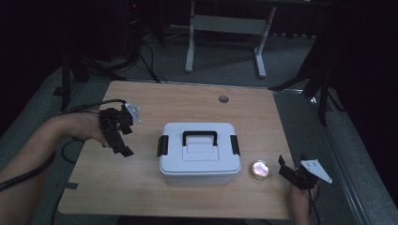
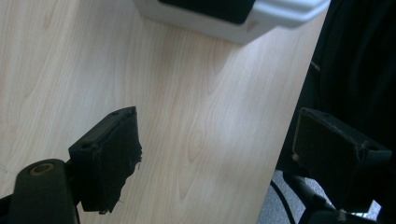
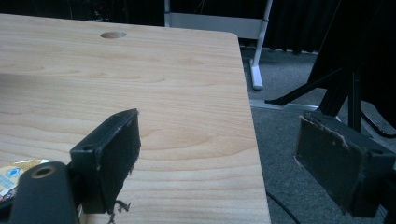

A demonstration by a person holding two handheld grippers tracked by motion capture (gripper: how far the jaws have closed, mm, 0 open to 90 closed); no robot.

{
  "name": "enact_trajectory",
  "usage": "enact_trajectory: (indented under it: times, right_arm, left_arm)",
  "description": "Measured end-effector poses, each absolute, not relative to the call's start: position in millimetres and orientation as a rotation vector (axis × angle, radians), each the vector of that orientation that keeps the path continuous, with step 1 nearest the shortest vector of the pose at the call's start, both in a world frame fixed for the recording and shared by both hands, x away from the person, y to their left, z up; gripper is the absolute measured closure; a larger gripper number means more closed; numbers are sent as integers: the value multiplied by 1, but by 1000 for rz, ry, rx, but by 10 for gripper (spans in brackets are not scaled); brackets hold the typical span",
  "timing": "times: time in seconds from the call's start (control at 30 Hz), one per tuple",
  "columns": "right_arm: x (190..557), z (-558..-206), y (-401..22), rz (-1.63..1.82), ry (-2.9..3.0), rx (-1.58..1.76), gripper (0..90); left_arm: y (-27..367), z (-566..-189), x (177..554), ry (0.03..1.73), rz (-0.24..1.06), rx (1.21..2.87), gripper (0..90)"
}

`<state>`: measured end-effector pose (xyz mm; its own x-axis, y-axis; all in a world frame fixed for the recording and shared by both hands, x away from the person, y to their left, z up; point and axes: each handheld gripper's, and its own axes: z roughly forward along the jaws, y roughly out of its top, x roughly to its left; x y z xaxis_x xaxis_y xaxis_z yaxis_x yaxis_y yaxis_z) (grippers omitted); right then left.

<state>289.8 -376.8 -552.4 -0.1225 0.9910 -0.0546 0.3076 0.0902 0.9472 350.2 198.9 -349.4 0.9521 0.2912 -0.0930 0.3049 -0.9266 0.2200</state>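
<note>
A white lidded box (image 1: pixel 199 152) with a black handle and black side latches stands in the middle of the wooden table (image 1: pixel 141 187). Just right of it lies a small round shiny-topped tin (image 1: pixel 259 169). My left gripper (image 1: pixel 121 144) hovers left of the box, apart from it. In the left gripper view its jaws are open (image 2: pixel 215 149) over bare wood near the table edge, and a corner of the box (image 2: pixel 233 18) shows at the top. My right gripper (image 1: pixel 288 171) rests at the table's front right, open (image 3: pixel 217 154) and empty, with the tin (image 3: pixel 11 175) beside its left jaw.
A round cable hole (image 1: pixel 223 99) sits near the table's far edge. Beyond the table are a white desk frame (image 1: pixel 225 28) and grey carpet. Black stands flank the table at left (image 1: pixel 70 75) and right (image 1: pixel 324 79). A cable trails from the left gripper.
</note>
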Motion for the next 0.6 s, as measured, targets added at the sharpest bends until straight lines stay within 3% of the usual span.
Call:
enact_trajectory:
  times: [0.6]
  right_arm:
    - [289,-552,-377,1075,1564,1322,136]
  left_arm:
    - [149,-352,368,350,-122,2934,148]
